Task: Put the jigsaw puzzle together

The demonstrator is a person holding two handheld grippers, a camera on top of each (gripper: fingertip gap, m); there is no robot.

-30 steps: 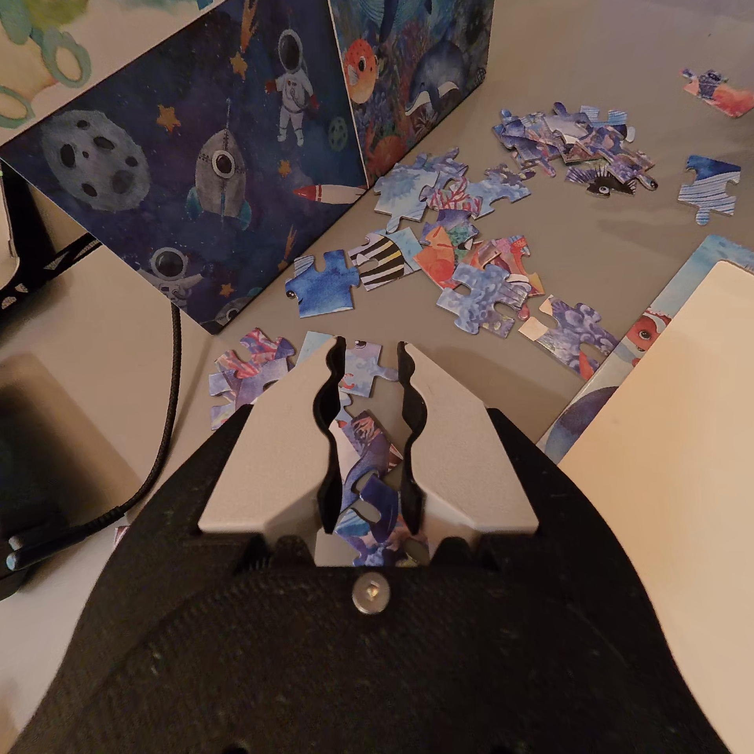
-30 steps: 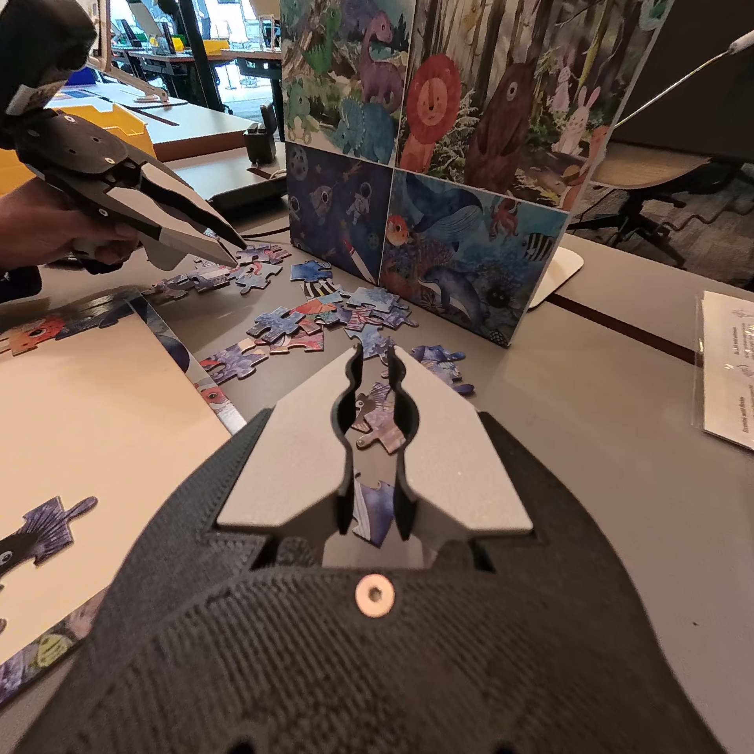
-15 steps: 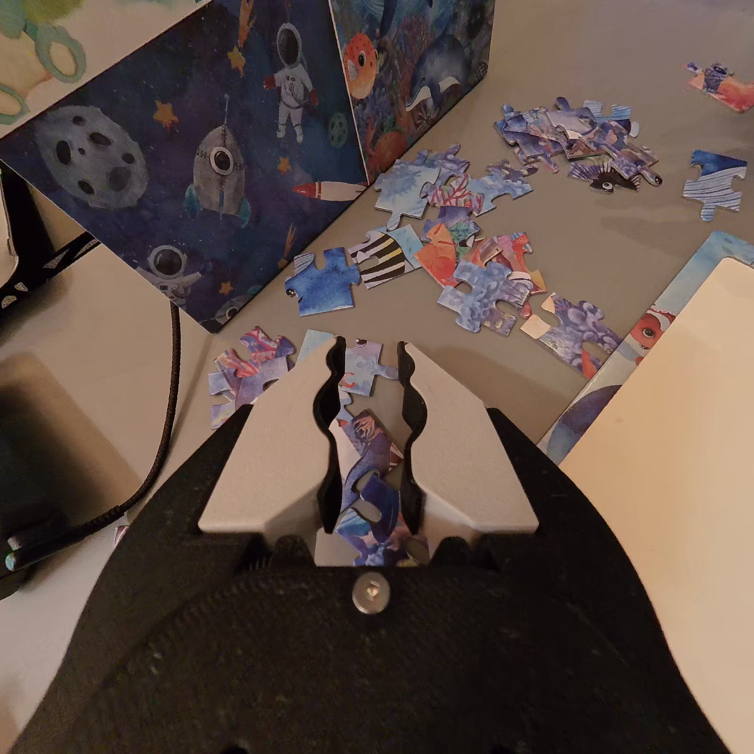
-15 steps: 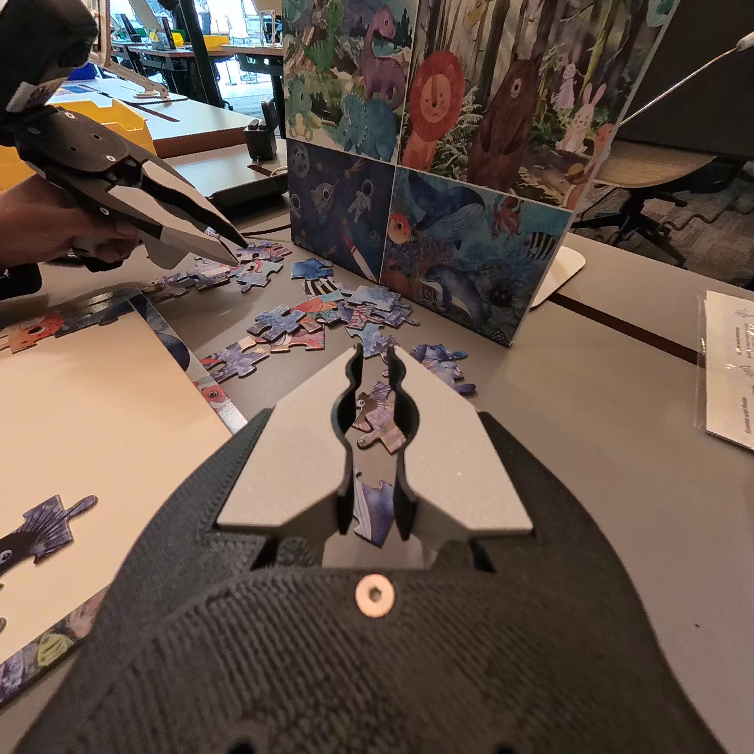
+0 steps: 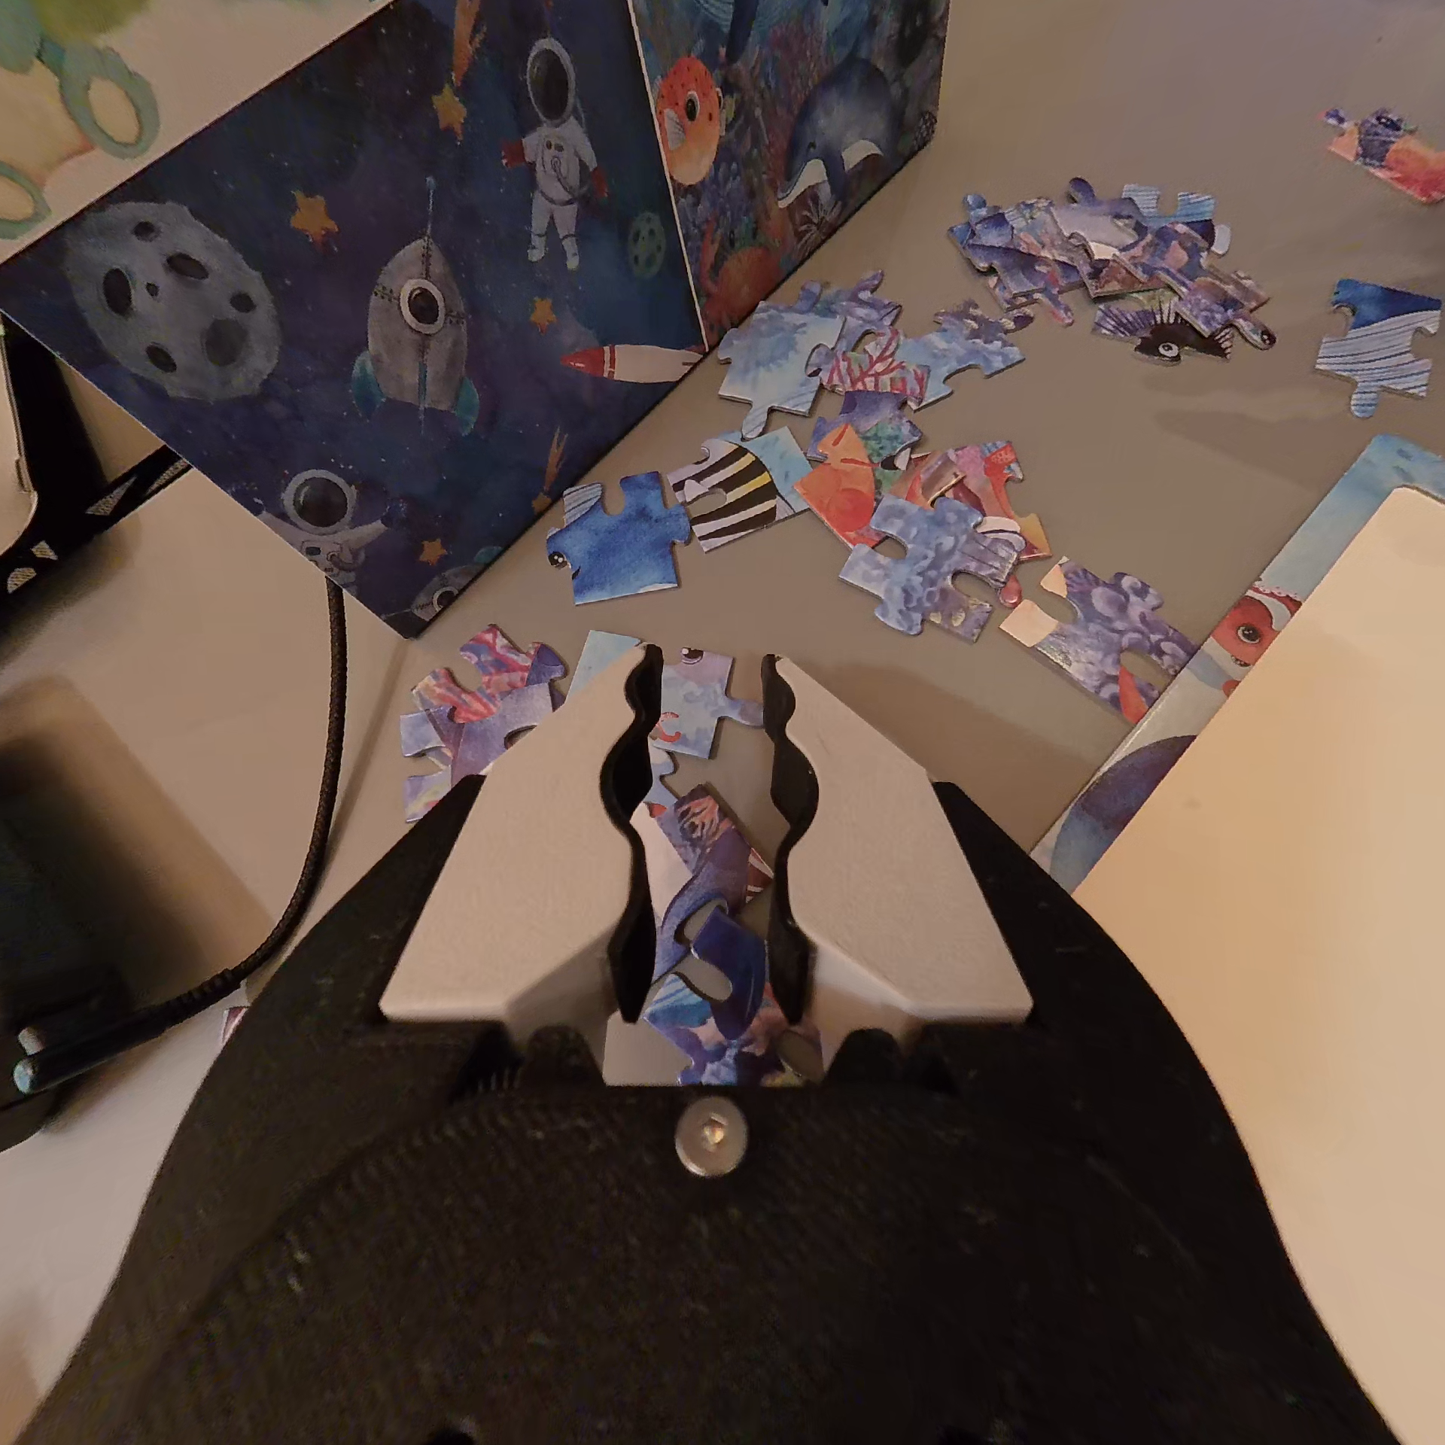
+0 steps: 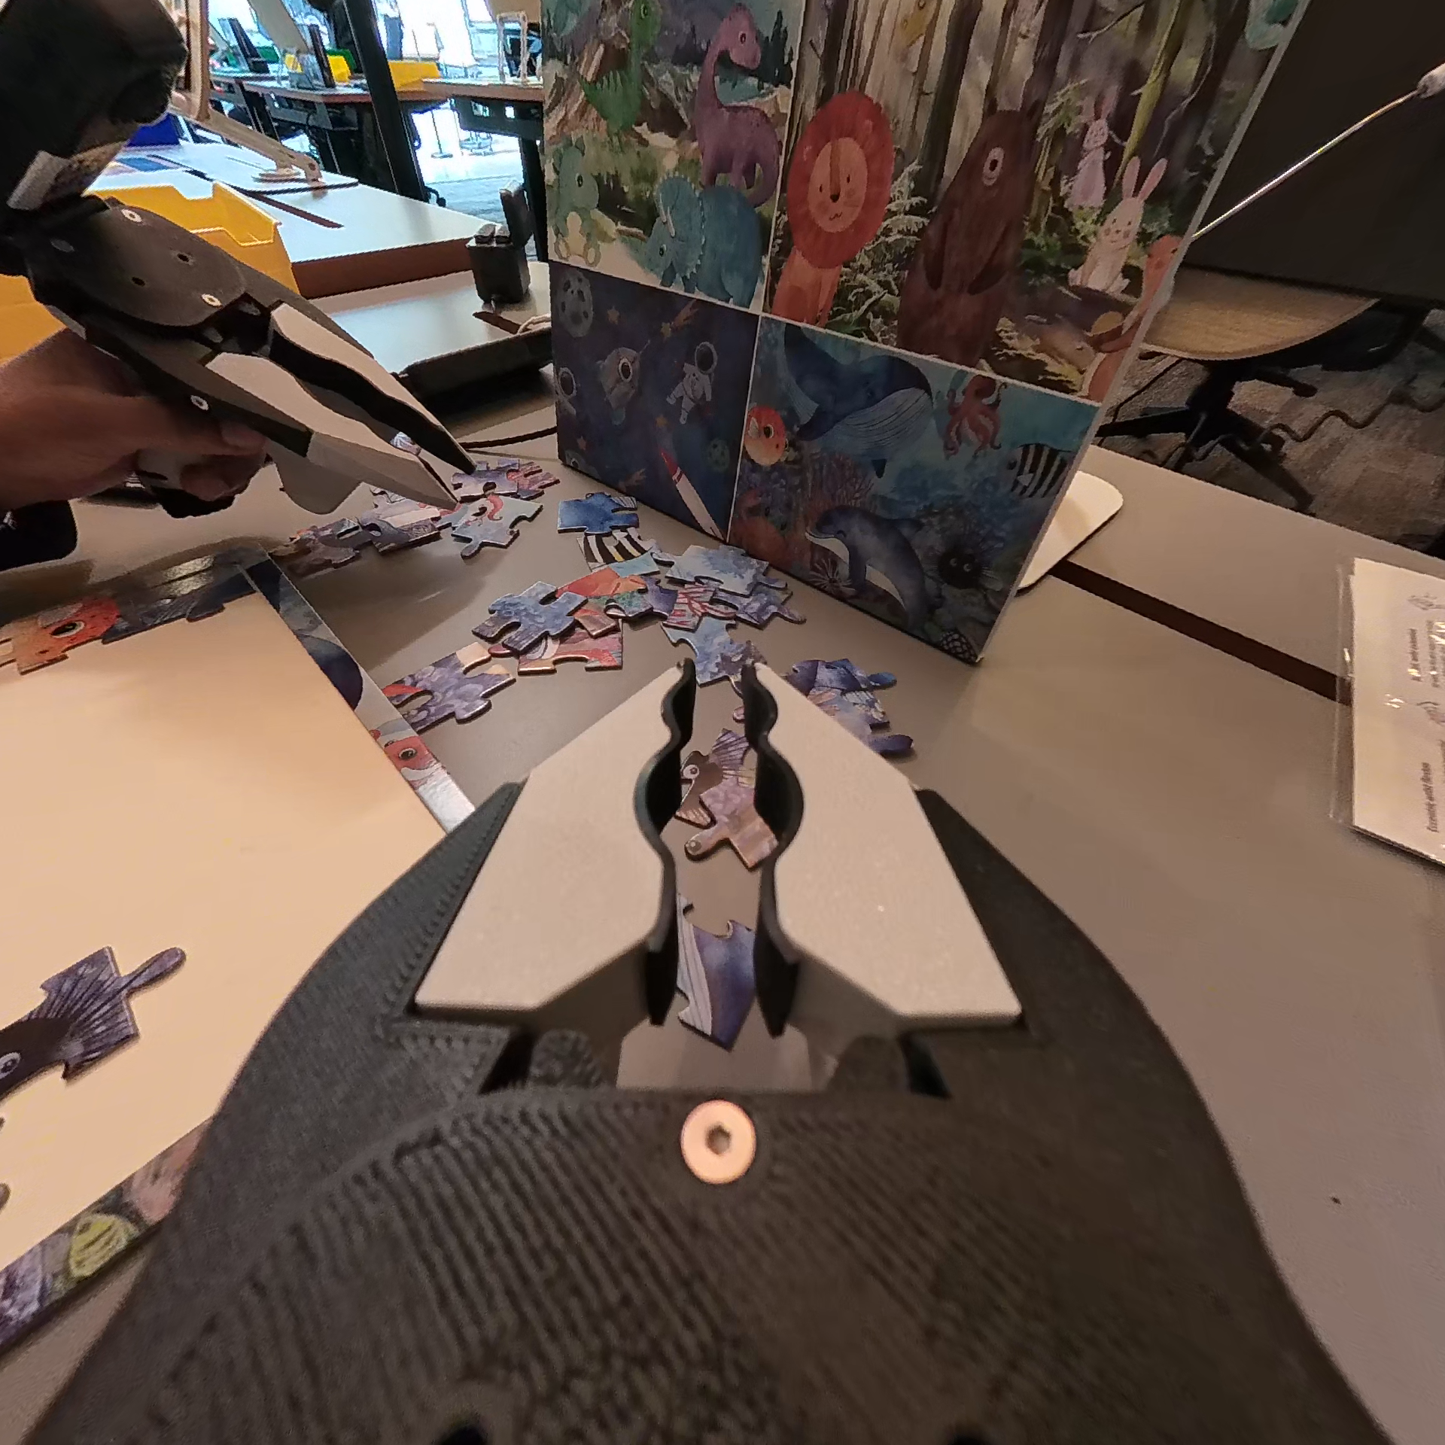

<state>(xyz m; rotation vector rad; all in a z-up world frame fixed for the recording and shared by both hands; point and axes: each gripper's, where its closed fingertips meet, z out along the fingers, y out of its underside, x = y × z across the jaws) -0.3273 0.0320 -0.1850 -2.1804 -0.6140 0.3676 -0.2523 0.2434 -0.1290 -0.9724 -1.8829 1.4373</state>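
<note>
**Both grippers poised over loose pieces, tray nearly bare**

The left gripper (image 5: pixel 708 665) hangs low over a small cluster of pieces (image 5: pixel 477 719), its jaws apart with nothing between them; a pale blue piece (image 5: pixel 696 700) lies flat on the table (image 5: pixel 1095 94) just ahead of its tips. The right gripper (image 6: pixel 718 672) also stands with jaws apart, empty, above a brown fish piece (image 6: pixel 723 797) and a purple piece (image 6: pixel 719 981) nearer its base. More pieces lie scattered ahead of both tools, in front of the upright picture box (image 6: pixel 899 469). The tray (image 6: pixel 195 782) sits to the left of the right gripper, holding one dark fish piece (image 6: pixel 70 1016) on an otherwise mostly bare floor.

The pieces look like thin, stiff, light card. Lying flat, they probably offer little edge to pinch, so a piece overlapping another, with a raised rim, seems the easier pick. Gripping across the body rather than a knob would likely spare the tabs from bending. A glossy face may let a piece slip or swivel in the jaws.
</note>
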